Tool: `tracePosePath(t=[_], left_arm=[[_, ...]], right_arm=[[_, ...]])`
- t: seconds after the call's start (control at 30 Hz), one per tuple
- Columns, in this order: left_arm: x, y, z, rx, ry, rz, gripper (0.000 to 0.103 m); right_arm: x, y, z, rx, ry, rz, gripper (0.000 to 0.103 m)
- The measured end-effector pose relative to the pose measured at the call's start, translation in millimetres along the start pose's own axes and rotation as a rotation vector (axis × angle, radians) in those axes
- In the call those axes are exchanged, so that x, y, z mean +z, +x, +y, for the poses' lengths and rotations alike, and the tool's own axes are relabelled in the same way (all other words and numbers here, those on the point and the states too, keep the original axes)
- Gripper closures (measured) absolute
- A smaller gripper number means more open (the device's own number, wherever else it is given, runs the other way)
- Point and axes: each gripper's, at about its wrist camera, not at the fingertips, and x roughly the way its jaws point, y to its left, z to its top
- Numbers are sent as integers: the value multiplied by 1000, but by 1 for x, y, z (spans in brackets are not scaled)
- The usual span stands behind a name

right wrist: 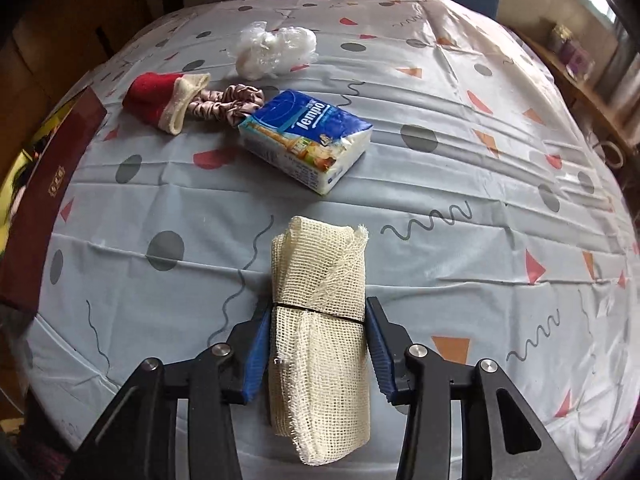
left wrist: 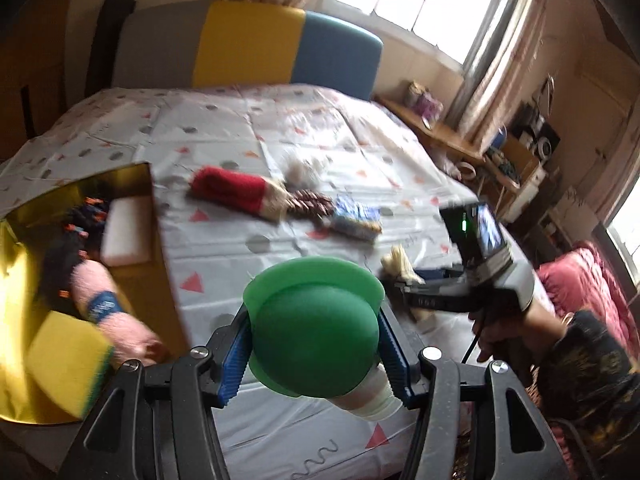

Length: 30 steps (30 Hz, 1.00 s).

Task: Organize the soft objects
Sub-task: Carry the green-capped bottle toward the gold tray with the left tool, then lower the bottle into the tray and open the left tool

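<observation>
My left gripper (left wrist: 314,320) is shut on a green soft toy (left wrist: 316,332) with a wide brim and a white ribbed neck, held above the patterned cloth (left wrist: 224,128). In the right wrist view my right gripper (right wrist: 318,308) is shut on a cream mesh cloth roll (right wrist: 320,264) bound by a dark band, low over the cloth. A red sock with a cream cuff (right wrist: 160,98), a pink scrunchie (right wrist: 232,100), a blue tissue pack (right wrist: 308,140) and a crumpled plastic wad (right wrist: 272,50) lie farther out.
At the left stands an open box with a gold lining (left wrist: 156,248); it holds a yellow sponge (left wrist: 64,368), a white block (left wrist: 128,228) and a pink sock (left wrist: 116,320). A hand and sleeve (left wrist: 580,368) carry the right gripper. Chairs (left wrist: 248,44) and shelves (left wrist: 460,140) ring the table.
</observation>
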Motion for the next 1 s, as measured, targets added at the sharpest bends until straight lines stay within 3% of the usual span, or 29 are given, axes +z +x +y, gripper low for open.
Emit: tracePosePath(t=[0.17,0.47,0.57,0.73,1.0], left_arm=[[14,-39,47,48,-90,-59,45],[24,-72,182,290,-260,-79,45],[30,-64,219,364,-282,-52,45],[45,-23,265,412,-281,47,44],[65,38,280,477,-223,137,39]], right_arm=[[-1,-1,3,-13,-20,-2,59],[-4,0,13,-33,-53,-5,60],[-6,-1,18,-44,-73,-9,61],[-7,-1,22,-47,-80,-12,61],[-8,-3,23,-50,-83,-14,61]])
